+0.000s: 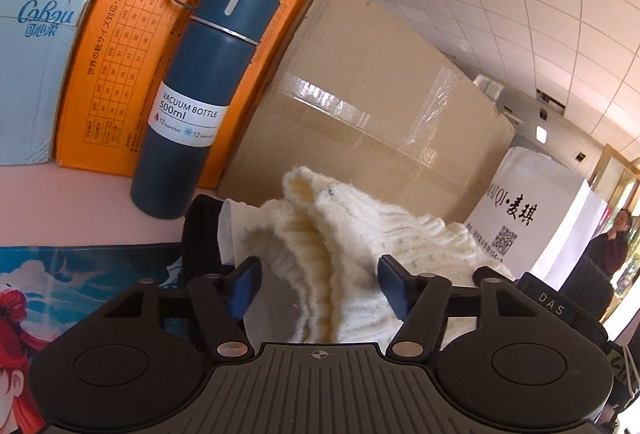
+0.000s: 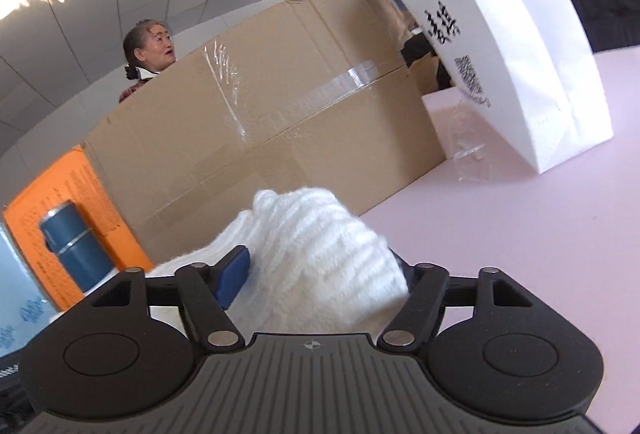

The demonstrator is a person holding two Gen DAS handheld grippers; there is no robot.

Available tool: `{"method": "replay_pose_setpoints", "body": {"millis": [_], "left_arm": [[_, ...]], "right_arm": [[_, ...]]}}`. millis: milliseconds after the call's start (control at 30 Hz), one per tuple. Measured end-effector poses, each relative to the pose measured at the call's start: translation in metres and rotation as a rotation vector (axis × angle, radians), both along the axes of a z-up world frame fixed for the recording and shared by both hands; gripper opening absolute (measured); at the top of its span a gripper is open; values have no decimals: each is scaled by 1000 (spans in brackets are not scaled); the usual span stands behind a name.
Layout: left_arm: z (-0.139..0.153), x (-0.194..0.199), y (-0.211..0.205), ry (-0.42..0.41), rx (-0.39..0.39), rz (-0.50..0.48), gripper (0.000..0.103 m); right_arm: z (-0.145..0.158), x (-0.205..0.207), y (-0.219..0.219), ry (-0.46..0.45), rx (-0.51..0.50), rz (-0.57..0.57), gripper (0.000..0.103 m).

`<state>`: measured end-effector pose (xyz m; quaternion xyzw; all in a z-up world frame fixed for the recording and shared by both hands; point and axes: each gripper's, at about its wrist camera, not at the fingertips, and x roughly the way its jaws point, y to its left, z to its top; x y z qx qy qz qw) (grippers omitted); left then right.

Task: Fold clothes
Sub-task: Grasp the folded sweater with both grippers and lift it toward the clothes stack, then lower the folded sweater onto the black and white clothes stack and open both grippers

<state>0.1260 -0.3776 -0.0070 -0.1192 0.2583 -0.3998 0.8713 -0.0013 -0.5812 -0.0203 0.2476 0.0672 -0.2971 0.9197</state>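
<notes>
1. Two grippers are in your hands, and a cream knitted sweater [image 1: 320,246] lies bunched on the pale pink table [image 1: 60,201] in front of both.
2. At the far left of your left wrist view stands a light blue pack [image 1: 36,33], then an orange box [image 1: 132,45], with a blue vacuum bottle [image 1: 200,93] upright before it.
3. Your left gripper [image 1: 318,288] has its fingers spread apart; a fold of the sweater runs between the blue pads without being pinched.
4. Behind the sweater sits a taped cardboard box [image 1: 360,105], and to its right a white paper bag [image 1: 532,218] with black print.
5. Your right gripper [image 2: 320,274] also has its fingers apart; the sweater [image 2: 316,254] is heaped between them and hides the right pad, so I cannot tell whether it touches there.
</notes>
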Motion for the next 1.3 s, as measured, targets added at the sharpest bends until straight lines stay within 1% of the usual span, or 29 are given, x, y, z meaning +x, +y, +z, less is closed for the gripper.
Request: {"method": "replay_pose_setpoints", "body": {"millis": [33, 100, 133, 200, 267, 333, 433, 533, 600, 667, 700, 767, 833, 933, 1033, 1100, 1200, 1300], "left_arm": [[-1, -2, -4, -24, 42, 14, 78], [-11, -3, -15, -64, 140, 18, 80], [-16, -2, -17, -71, 164, 14, 80], [-17, -1, -16, -58, 163, 15, 81], [-11, -4, -11, -54, 150, 26, 81], [-5, -11, -3, -79, 138, 40, 81], [5, -24, 14, -120, 109, 53, 85], [17, -41, 39, -150, 88, 56, 88], [23, -50, 56, -163, 88, 48, 91], [27, -59, 72, -184, 100, 50, 92], [29, -64, 81, -196, 106, 54, 92], [32, -72, 98, -218, 115, 66, 94], [32, -79, 119, -240, 116, 84, 98], [30, -89, 152, -267, 122, 117, 99], [29, -95, 185, -288, 142, 153, 100], [29, -99, 206, -312, 152, 186, 103], [30, -103, 230, -364, 175, 236, 103], [28, -107, 246, -418, 231, 245, 103]], "right_arm": [[-1, 5, 0, 31, -12, -16, 75], [-6, 16, -3, 87, -2, -25, 77], [-8, 20, -3, 108, 3, -28, 77], [-13, 26, -4, 138, 8, -38, 85], [-18, 26, -4, 142, 10, -50, 89], [-20, 24, -5, 117, 23, -52, 90], [-20, 8, -12, 20, 51, -49, 90], [-18, -1, -8, -64, 22, -88, 91], [-19, -12, -7, -138, 10, -122, 97], [-20, -19, -10, -178, 12, -175, 100], [-19, -23, -11, -184, 7, -208, 102], [-19, -24, -12, -173, -6, -265, 103], [-20, -24, -12, -176, -12, -285, 103], [-20, -28, -9, -181, -28, -339, 103], [-15, -32, 5, -193, -79, -416, 103], [-9, -36, 19, -213, -109, -445, 103], [8, -42, 51, -294, -136, -398, 103], [24, -44, 88, -347, -167, -344, 103]]}}
